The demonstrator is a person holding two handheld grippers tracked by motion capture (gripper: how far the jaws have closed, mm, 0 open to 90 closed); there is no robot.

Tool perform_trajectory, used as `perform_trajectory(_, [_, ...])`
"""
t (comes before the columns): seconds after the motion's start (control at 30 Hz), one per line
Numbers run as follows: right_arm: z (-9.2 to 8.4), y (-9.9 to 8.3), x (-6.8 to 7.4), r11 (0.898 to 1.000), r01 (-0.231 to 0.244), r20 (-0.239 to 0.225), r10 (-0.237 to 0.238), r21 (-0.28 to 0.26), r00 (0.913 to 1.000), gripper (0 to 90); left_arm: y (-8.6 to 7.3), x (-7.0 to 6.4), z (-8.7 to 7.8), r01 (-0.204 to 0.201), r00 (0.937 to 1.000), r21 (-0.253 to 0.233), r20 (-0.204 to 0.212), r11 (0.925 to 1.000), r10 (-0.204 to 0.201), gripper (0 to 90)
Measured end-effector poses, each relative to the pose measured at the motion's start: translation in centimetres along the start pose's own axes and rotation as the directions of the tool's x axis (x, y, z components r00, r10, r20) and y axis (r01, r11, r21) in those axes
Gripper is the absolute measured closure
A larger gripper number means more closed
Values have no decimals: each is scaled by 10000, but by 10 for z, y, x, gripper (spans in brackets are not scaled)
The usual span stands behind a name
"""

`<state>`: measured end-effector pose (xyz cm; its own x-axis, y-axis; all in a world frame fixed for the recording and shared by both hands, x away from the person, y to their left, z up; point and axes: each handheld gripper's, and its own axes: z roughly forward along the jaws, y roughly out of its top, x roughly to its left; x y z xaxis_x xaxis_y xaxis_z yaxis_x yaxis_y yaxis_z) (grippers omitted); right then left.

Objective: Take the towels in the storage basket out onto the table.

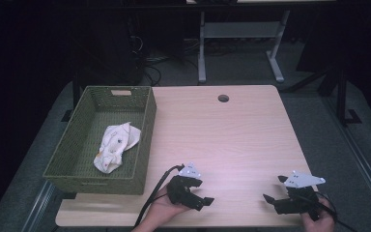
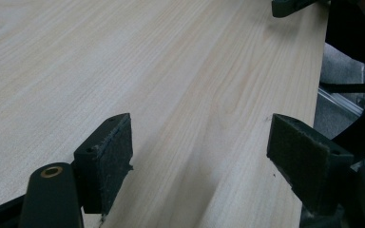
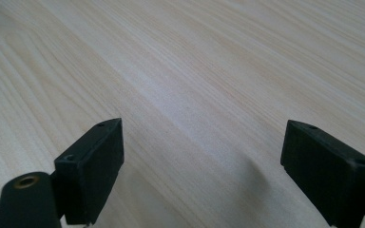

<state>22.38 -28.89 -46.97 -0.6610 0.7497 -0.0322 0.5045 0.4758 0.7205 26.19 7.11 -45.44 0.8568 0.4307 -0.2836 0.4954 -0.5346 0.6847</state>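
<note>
Evidently we are looking at a resting pose, so let us read the frame from its left side across. At the left of the high view sits one green woven basket [image 1: 145,140], its long side lying along the left edge of the surface [image 1: 232,135] and part of it overhanging that edge. Inside it, toward the lower middle, lies one crumpled white cloth [image 1: 115,145] with small printed marks; we judge that this is the thing being handled, and that the basket is where it belongs, since nothing else lies loose on the wood.

Moving right, in the lower centre of the high view we see the left tongs [image 1: 200,198], held low in a hand [image 1: 164,209] near the front edge, with a cable trailing down. In the left gripper view its two padded jaws stand wide apart over bare wood grain, gripping nothing. One round cable hole [image 1: 223,98] shows in the upper middle of the surface.

Farther right, at the lower right, the right tongs [image 1: 274,189] hover in the other hand, also near the front edge and well apart from the left pair. The right gripper view shows its jaws spread wide, empty. We take both pairs as parked clear of the basket, either finished or waiting.

So we count one basket, one cloth, two tongs, two hands.
</note>
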Motion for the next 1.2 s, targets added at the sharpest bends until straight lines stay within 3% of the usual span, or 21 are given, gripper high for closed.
perform_trajectory(0.17, [0, 0, 0, 10000, -2, -6, 2, -20, 10000, 140, 2, 1, 0, -34, 10000, -29, -13, 10000, 34, 231])
perform_trajectory(0.23, [-1, 0, 0, 9999, -113, -14, 113, -32, 9999, 140, 3, 2, -2, 160, 9996, -113, 225, 9998, -157, 230])
perform_trajectory(0.5, [1, 3, 3, 10000, 22, 22, -22, 63, 10000, 140, 16, 3, -20, 84, 9997, -306, 234, 9995, -77, 228])
perform_trajectory(1.1, [-2, 1, 2, 9999, -104, 189, 104, -25, 9998, 140, 67, 5, -63, -688, 9976, 83, -8, 9976, 688, 212])
perform_trajectory(1.17, [-2, 1, 2, 10000, -61, 179, 61, 23, 9998, 140, 71, 5, -67, -797, 9968, 96, -3, 9968, 797, 212])
perform_trajectory(1.2, [-2, 2, 2, 10000, -64, 151, 65, -35, 9999, 140, 75, 4, -71, -1040, 9945, 264, 97, 9942, 1038, 212])
